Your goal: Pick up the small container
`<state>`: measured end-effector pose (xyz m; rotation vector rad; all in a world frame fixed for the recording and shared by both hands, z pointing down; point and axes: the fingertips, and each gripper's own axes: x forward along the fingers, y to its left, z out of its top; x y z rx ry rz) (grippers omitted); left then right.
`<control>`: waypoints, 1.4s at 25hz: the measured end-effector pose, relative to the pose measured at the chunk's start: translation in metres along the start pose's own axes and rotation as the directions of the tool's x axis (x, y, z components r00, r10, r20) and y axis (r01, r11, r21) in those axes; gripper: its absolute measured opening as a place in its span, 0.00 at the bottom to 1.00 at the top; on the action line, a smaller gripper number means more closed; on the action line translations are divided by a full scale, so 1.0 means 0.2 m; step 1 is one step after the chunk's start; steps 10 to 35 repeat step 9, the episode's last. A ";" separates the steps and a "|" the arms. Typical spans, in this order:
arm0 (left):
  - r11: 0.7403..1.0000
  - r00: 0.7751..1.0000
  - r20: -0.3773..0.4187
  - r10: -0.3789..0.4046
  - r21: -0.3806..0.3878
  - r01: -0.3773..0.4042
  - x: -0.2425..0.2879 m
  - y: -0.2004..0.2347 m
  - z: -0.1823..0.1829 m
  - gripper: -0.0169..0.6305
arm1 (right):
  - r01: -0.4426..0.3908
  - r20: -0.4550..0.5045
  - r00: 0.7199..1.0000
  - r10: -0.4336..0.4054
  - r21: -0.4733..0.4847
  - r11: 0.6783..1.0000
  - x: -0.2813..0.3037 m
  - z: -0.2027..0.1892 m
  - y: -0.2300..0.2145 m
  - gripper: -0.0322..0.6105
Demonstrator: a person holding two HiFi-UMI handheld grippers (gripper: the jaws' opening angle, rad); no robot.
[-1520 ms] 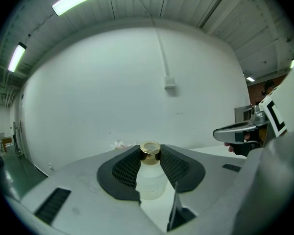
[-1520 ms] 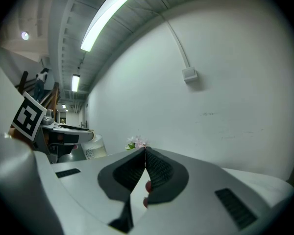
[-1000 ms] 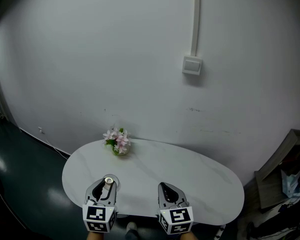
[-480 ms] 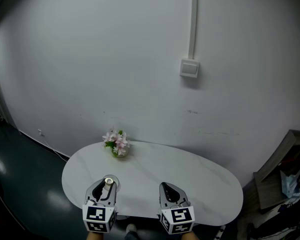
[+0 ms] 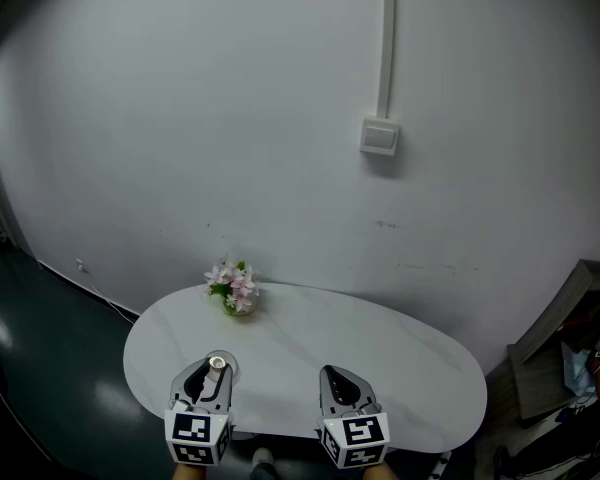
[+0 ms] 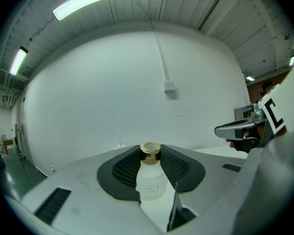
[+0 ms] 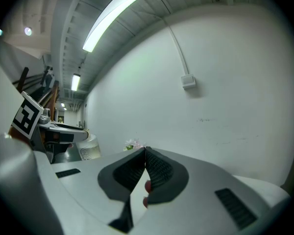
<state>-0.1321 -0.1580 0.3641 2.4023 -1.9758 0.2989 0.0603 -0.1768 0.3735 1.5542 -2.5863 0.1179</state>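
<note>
Nothing has moved: left gripper grasps small container by table's near edge, right gripper clenched empty; lifting seems next.

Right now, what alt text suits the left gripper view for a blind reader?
A small container with a gold cap is clamped between the left gripper's dark pads. Behind it stands a white wall; the right gripper shows at right.

Two hand-held grippers sit side by side, pointing forward and almost level. The left gripper has its jaws clamped on a small bottle. The right gripper has its jaws pressed together, empty.
</note>
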 end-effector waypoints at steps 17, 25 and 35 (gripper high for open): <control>1.000 1.000 0.006 0.009 -0.006 -0.009 -0.01 0.02 0.02 0.23 | 0.001 0.005 1.000 -0.001 -0.005 1.000 0.01 0.02 0.00 0.15; 1.000 1.000 0.006 0.009 -0.006 -0.009 -0.01 0.02 0.02 0.23 | 0.001 0.005 1.000 -0.001 -0.005 1.000 0.01 0.02 0.00 0.15; 1.000 1.000 0.006 0.009 -0.006 -0.009 -0.01 0.02 0.02 0.23 | 0.001 0.005 1.000 -0.001 -0.005 1.000 0.01 0.02 0.00 0.15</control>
